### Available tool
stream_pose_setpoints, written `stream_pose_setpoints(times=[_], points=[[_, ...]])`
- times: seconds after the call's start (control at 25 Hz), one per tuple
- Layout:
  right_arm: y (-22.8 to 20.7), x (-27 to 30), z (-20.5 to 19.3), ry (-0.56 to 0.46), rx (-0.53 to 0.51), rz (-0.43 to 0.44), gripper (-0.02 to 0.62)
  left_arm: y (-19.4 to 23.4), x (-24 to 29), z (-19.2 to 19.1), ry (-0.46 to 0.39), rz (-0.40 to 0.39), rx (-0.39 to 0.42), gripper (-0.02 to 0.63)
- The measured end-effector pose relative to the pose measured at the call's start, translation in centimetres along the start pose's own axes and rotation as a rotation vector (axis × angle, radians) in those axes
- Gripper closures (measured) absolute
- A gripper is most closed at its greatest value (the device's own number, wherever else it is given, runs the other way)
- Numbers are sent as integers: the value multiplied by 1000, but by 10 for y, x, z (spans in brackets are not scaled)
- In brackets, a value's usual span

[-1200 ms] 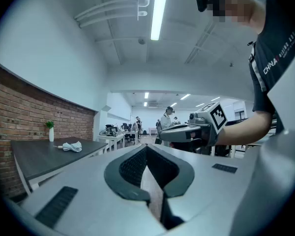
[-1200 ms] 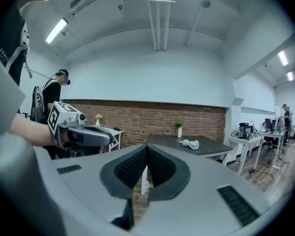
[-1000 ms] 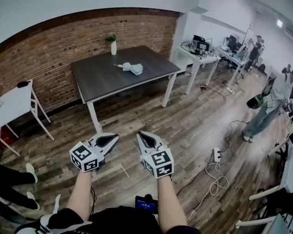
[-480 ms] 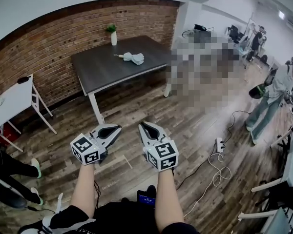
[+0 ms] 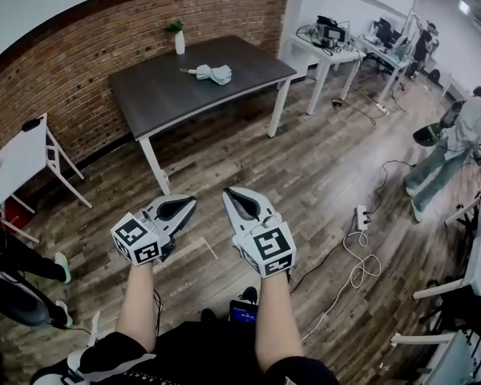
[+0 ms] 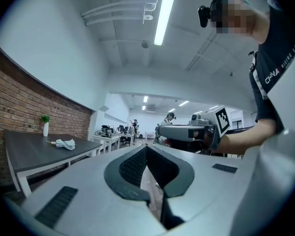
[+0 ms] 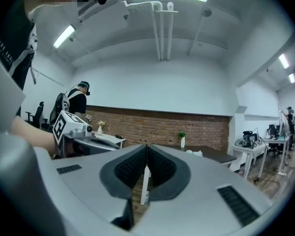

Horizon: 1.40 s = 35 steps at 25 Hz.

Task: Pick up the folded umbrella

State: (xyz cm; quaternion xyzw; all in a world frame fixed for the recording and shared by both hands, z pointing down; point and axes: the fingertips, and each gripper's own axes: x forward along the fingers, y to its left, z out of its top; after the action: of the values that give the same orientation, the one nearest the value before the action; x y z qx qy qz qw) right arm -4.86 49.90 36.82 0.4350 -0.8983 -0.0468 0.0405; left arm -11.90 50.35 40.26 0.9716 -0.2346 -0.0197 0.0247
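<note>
The folded umbrella (image 5: 214, 73), pale grey-green with a short handle, lies on the far half of a dark table (image 5: 168, 107) by the brick wall; it also appears small in the left gripper view (image 6: 65, 144) and the right gripper view (image 7: 193, 153). My left gripper (image 5: 189, 203) and right gripper (image 5: 229, 192) are held side by side over the wooden floor, well short of the table. Both are shut with nothing between the jaws.
A small potted plant in a white vase (image 5: 178, 38) stands at the table's back edge. A white table (image 5: 16, 163) is on the left, white desks with equipment (image 5: 330, 42) on the right. A power strip and cables (image 5: 358, 223) lie on the floor. A person (image 5: 453, 147) stands at right.
The view has shifted a little, so the table sits slightly higher in the picture. Both grippers keep their place and stay shut. The person at right has stepped a little.
</note>
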Motion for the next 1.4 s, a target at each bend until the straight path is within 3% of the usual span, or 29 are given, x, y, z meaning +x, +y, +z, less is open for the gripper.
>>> stream_pose_setpoints(times=[0.24, 0.44, 0.6, 0.76, 0.92, 1.08, 1.32, 1.4], points=[[-28, 9, -17, 78, 16, -15, 586, 1, 31, 4, 4, -26, 7, 604], [-58, 15, -18, 61, 58, 8, 586, 6, 60, 11, -5, -56, 2, 604], [-81, 19, -20, 75, 71, 32, 586, 17, 80, 20, -48, -9, 8, 604], [-102, 18, -29, 95, 57, 44, 586, 23, 106, 20, -28, 33, 60, 604], [-126, 18, -33, 77, 77, 49, 586, 22, 133, 10, 65, 35, 163, 604], [-152, 15, -37, 71, 109, 75, 586, 20, 157, 15, 73, 41, 193, 604], [-169, 16, -55, 103, 116, 146, 586, 24, 175, 20, 45, 77, 162, 604], [-172, 19, -58, 108, 122, 179, 586, 30, 181, 17, 39, 82, 118, 604]])
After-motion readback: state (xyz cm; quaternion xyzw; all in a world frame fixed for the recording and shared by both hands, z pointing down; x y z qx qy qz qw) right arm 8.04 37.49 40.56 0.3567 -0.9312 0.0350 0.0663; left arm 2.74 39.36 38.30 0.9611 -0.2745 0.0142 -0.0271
